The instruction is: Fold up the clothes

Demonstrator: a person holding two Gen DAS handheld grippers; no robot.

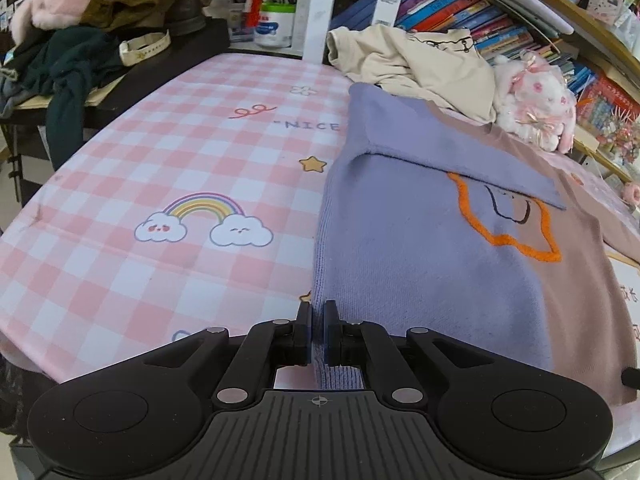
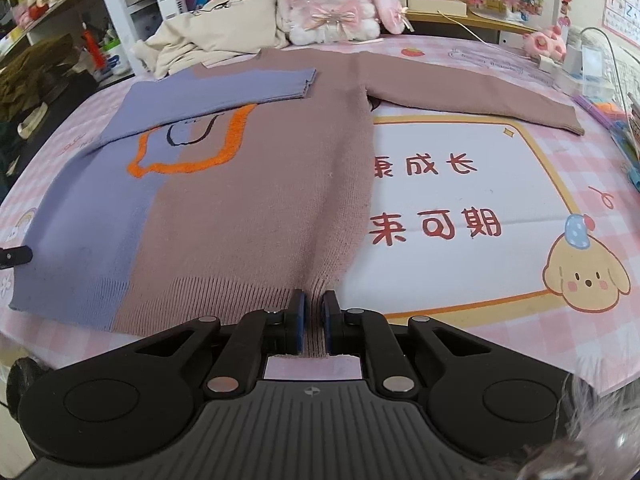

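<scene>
A purple and mauve knit sweater [image 2: 248,184] with an orange outlined figure lies flat on the pink checked tablecloth [image 1: 160,168]. Its purple sleeve [image 2: 248,84] is folded across the chest; the mauve sleeve [image 2: 480,98] stretches out to the right. My left gripper [image 1: 318,320] is shut on the purple hem corner of the sweater [image 1: 420,248]. My right gripper [image 2: 313,312] is shut on the mauve ribbed hem at the sweater's lower right corner. The left gripper's tip shows at the left edge of the right wrist view [image 2: 16,257].
A cream garment [image 2: 216,32] and a plush bunny [image 2: 332,0] lie behind the sweater. Dark and olive clothes [image 1: 72,56] pile on a side table to the left. Bookshelves [image 1: 460,4] stand at the back. Small items [image 2: 592,64] line the right table edge.
</scene>
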